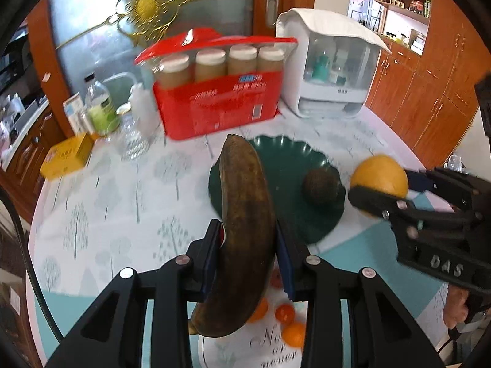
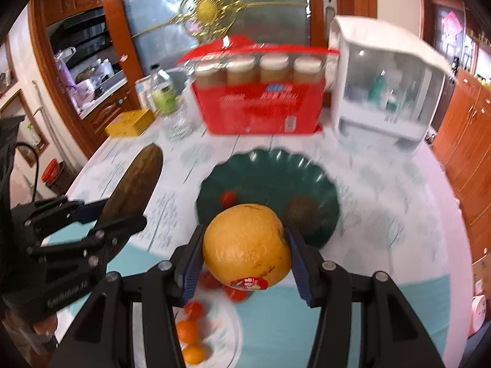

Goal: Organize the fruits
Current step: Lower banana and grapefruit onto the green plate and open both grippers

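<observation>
My left gripper [image 1: 248, 245] is shut on a brown overripe banana [image 1: 245, 214] and holds it above the table, left of the dark green scalloped plate [image 1: 288, 165]. My right gripper [image 2: 245, 245] is shut on a large orange [image 2: 247, 243] with a sticker, held above the plate's [image 2: 267, 165] near edge. A brown round fruit [image 1: 320, 185] lies on the plate; it also shows in the right wrist view [image 2: 303, 213], with a small red fruit [image 2: 228, 197] beside it. In the left wrist view the orange [image 1: 380, 173] and right gripper [image 1: 383, 190] are at the right. In the right wrist view the banana [image 2: 135, 181] and left gripper [image 2: 119, 211] are at the left.
Several small oranges and red fruits [image 2: 190, 331] lie on the tablecloth below the grippers, also in the left wrist view [image 1: 285, 312]. A red box of jars [image 1: 221, 89], a white cabinet appliance [image 1: 331, 67], bottles [image 1: 101, 104], a glass [image 1: 132, 138] and a yellow box [image 1: 67, 156] stand at the back.
</observation>
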